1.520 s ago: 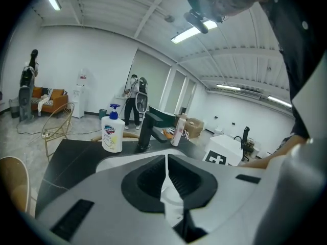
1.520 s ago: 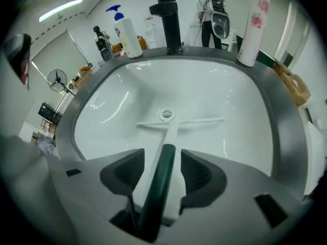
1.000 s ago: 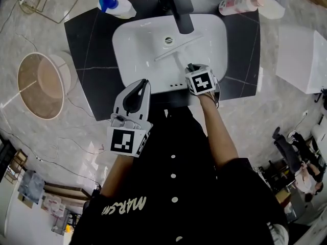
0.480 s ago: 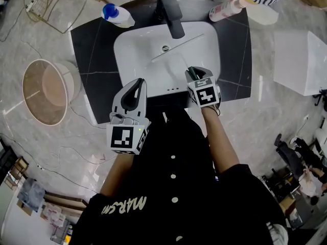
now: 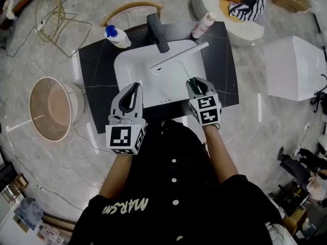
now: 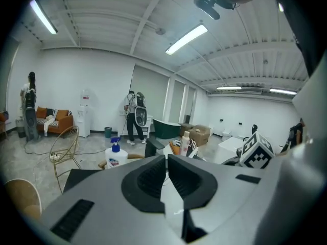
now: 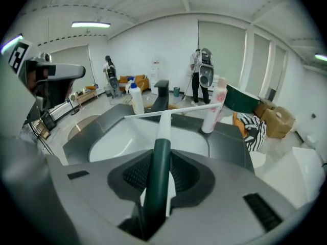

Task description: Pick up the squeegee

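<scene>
so, grippers: two, the left gripper and the right gripper, held side by side at the near edge of the sink.
squeegee: one, held in the right gripper.
right jaws: closed narrow on the squeegee's dark green handle; the handle runs up between the pads and out past the tips.
squeegee place: its white shaft carries on straight ahead of the right jaws, and the long blade lies crosswise beyond the tips, over the far part of the white basin. whether the blade touches the basin cannot be told.
left jaws: drawn together to a thin slit with nothing between them; the squeegee is off to their right.
bottles: two. the blue-capped bottle stands ahead and to the left of the left jaws; the pink bottle stands beyond the right jaws, just past the right end of the blade.
faucet: one, black, ahead of both pairs of jaws and between their lines, beyond the blade.
counter: one dark top around the sink, reaching out to either side of the jaws.
</scene>
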Tool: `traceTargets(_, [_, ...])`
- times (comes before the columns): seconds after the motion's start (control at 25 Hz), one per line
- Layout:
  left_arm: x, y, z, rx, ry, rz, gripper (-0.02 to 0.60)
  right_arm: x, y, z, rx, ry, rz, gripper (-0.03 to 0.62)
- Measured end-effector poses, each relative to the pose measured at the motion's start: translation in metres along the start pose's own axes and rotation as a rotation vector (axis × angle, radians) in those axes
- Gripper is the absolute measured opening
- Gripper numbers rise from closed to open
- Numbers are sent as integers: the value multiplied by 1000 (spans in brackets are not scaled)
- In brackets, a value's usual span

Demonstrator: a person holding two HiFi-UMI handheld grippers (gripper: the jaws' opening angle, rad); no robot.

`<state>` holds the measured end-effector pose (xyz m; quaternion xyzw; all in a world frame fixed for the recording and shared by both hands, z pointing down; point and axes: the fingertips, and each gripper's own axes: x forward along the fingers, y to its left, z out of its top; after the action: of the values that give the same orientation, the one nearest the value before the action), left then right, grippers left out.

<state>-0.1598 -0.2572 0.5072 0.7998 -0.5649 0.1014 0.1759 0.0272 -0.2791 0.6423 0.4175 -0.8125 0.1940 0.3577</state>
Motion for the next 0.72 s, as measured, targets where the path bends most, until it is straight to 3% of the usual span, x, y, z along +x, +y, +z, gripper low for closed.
traceTargets(0.32, [-6, -10, 49, 70, -113, 12, 21, -72, -11, 93, 13, -349, -44, 86])
traceTargets(0.52, [-11, -8, 90, 101, -198, 18, 21, -120, -7, 162, -37, -595, -44, 86])
traceTargets(0.72, [-22, -4, 134, 131, -303, 40, 21, -160, -6, 205, -76, -764, -43, 86])
